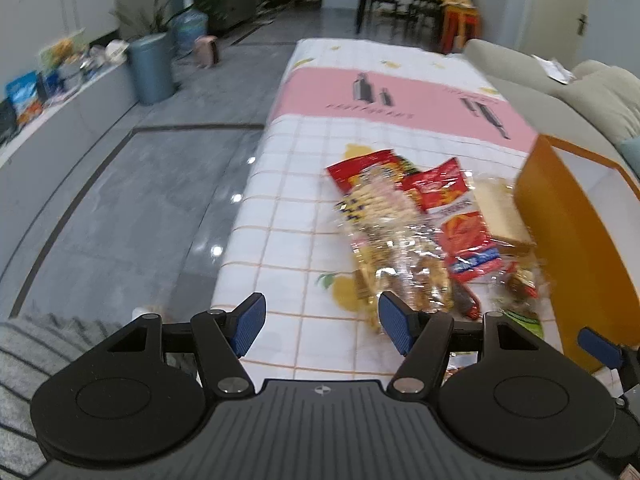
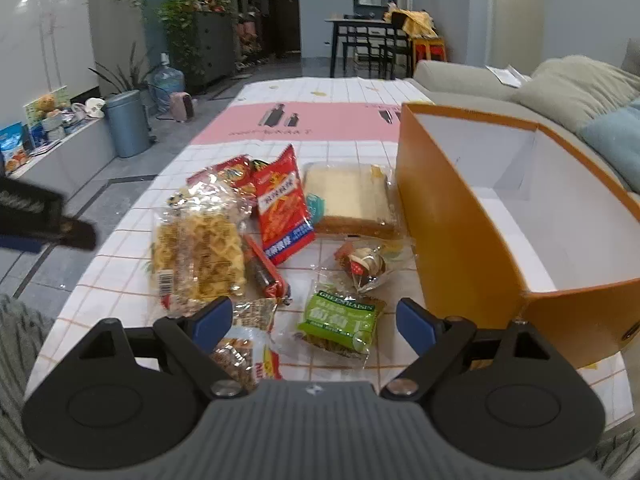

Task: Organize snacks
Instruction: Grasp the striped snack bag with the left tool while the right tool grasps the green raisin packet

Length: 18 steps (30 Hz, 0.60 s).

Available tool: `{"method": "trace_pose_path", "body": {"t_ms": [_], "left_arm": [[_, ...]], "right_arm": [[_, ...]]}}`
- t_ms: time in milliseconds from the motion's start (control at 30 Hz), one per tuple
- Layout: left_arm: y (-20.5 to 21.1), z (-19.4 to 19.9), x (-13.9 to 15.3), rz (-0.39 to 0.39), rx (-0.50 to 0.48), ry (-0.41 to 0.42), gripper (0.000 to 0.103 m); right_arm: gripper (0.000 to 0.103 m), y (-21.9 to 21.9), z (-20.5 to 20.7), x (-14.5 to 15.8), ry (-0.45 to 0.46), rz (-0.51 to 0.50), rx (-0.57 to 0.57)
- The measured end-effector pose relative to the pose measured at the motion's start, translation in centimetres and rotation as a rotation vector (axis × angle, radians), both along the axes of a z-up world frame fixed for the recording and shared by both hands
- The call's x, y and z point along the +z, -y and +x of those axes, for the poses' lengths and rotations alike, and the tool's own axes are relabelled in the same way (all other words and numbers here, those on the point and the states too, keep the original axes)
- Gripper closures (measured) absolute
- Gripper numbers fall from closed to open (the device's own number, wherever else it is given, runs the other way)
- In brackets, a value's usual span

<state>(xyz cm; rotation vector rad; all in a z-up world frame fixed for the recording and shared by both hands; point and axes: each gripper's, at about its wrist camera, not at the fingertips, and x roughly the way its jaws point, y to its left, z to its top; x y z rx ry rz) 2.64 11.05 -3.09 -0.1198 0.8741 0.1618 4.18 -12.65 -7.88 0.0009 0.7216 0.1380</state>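
Checked tablecloth (image 2: 132, 280) under scattered snacks, all left of orange box (image 2: 460, 216); right gripper (image 2: 314, 320) spread above green packet (image 2: 340, 318); left gripper (image 1: 322, 322) spread, empty; likely to slip on crinkly wrap, or snag neighbouring nut bag (image 2: 244, 344).

Dim indoor light; left view motion-blurred; floor (image 1: 168, 216) glare; fisheye-bent edges

Right-wrist view: snacks lie on the table (image 2: 132, 280), box (image 2: 452, 216) at 3 o'clock w/ open top. Bread (image 2: 352, 200) sits just beside box wall; chips (image 2: 282, 208) at 9 o'clock of bread; noodles (image 2: 200, 256) further at 9. Green pack (image 2: 340, 318) at 6 o'clock of bread.
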Motion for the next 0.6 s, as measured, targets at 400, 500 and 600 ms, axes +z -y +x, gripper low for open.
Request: {"method": "trace_pose_path", "body": {"t_ms": [400, 500, 600], "left_arm": [[1.9, 0.3, -0.2, -0.057, -0.081, -0.025, 0.027], [2.2, 0.6, -0.6, -0.044, -0.084, -0.044, 0.027], [2.2, 0.8, -0.9, -0.054, -0.086, -0.055, 0.027]], "right_arm": [[0.035, 1.8, 4.4, -3.8, -0.197, 0.174, -0.297], [0.039, 2.0, 4.5, -3.9, -0.178, 0.170, -0.288], [0.051, 2.4, 4.2, -3.9, -0.171, 0.184, -0.263]]}}
